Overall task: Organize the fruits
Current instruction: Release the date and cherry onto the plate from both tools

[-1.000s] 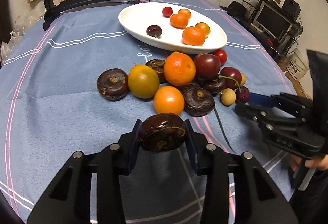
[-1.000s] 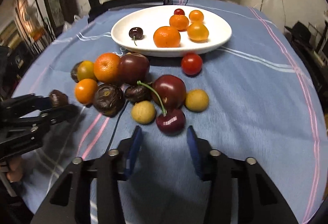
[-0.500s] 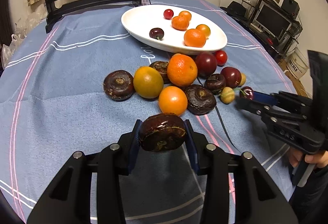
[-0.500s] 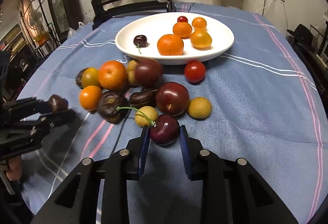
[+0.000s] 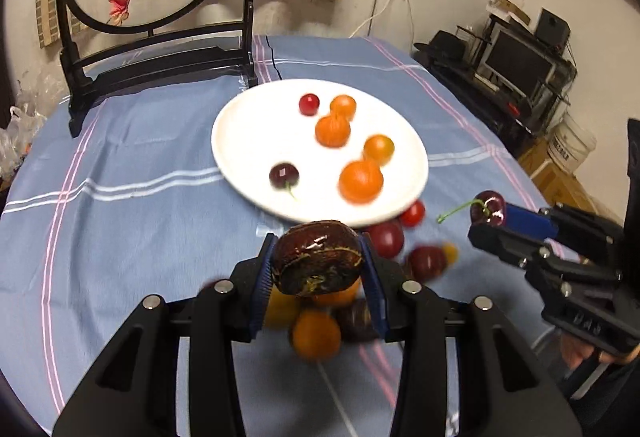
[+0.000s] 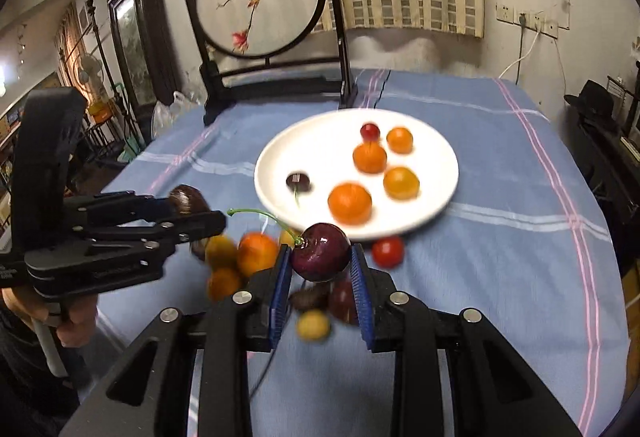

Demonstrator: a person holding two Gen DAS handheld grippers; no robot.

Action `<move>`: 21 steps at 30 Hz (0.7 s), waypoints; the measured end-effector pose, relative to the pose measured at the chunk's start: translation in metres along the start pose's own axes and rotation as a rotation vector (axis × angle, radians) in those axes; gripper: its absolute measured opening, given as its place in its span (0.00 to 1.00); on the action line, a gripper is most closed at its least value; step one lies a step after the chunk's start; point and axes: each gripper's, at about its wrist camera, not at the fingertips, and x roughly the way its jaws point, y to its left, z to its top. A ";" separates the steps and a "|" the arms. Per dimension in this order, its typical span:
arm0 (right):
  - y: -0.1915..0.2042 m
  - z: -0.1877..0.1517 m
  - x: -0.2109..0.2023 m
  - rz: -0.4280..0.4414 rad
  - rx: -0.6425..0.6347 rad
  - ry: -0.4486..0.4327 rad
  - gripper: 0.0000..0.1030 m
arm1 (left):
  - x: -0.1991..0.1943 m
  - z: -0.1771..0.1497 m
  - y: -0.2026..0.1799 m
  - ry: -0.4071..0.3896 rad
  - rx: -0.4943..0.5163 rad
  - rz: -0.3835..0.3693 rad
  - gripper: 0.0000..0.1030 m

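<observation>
Fruits, sorted and unsorted: six pieces lie on the white plate (image 5: 240, 165), namely oranges, a small red one and a dark cherry; the remainder sit in a loose heap on the blue tablecloth (image 5: 132, 221) just in front of the plate, blurred in both views. My left gripper (image 5: 318, 269) is clenched on a dark brown chestnut (image 5: 318, 257), held above the heap. My right gripper (image 6: 320, 269) is clamped on a dark red cherry (image 6: 320, 251), green stem trailing leftward, also raised near the plate's front rim. Risks noted: the cherry is smooth and round and could squirt from the pads if I squeeze harder; released from this height, either piece may roll across the plate and knock the oranges, or run off the rim; both grippers heading for one plate may collide.
</observation>
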 end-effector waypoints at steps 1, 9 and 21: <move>-0.003 0.006 0.006 0.015 0.014 0.006 0.29 | 0.006 0.009 0.002 0.005 -0.010 0.000 0.38; -0.040 0.019 0.066 0.013 0.148 0.068 0.29 | 0.061 0.051 0.009 0.049 -0.022 0.076 0.38; -0.073 0.011 0.092 0.056 0.284 0.049 0.52 | 0.125 0.072 -0.001 0.118 0.012 0.113 0.44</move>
